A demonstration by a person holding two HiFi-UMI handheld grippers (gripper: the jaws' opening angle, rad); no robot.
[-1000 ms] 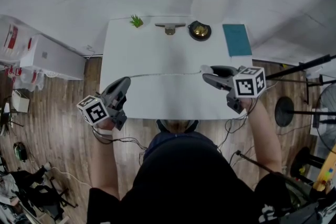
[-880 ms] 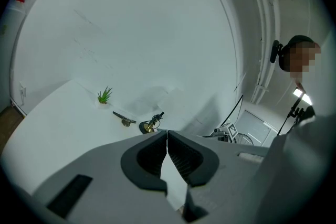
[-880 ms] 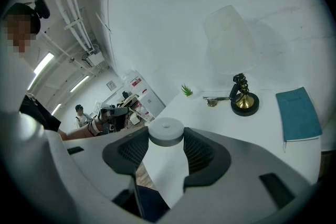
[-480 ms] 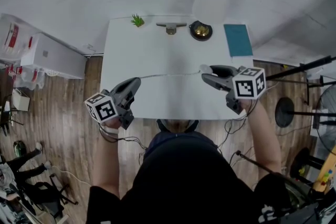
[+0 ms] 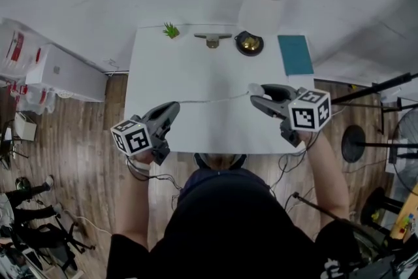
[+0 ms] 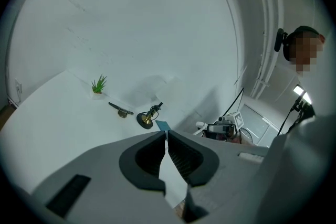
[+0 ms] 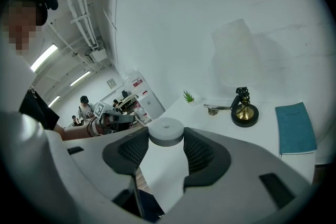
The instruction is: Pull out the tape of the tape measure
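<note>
Since a sec ago the left gripper has come inward, toward the right gripper, so the span betw. them is shorter.

Head view: the thin white tape runs from the left gripper's tips across to the right gripper's tips, over the white table. It now bows a little instead of running taut. The right gripper has barely shifted. The small green plant and teal notebook sit well beyond both tools, at the table's far edge.

Left gripper view: the left gripper has its jaws pressed together, w/ no gap at the tips. The tape is too thin to pick out there, but the head view has it ending right at these tips, so prob. pinched. The right gripper shows ahead and to the right.

Right gripper view: the right gripper stands wide, clamped on the round white tape-measure case, which sits betw. the ribbed pads near their tips. The left gripper's marker cube shows ahead-left.

Meaning for the task: the tape is already out of the case and held at both ends. W/ the hands closing in, the pull looks finished or easing back, not extending. If more length is wanted, the left gripper needs to move away from the case again.
</note>
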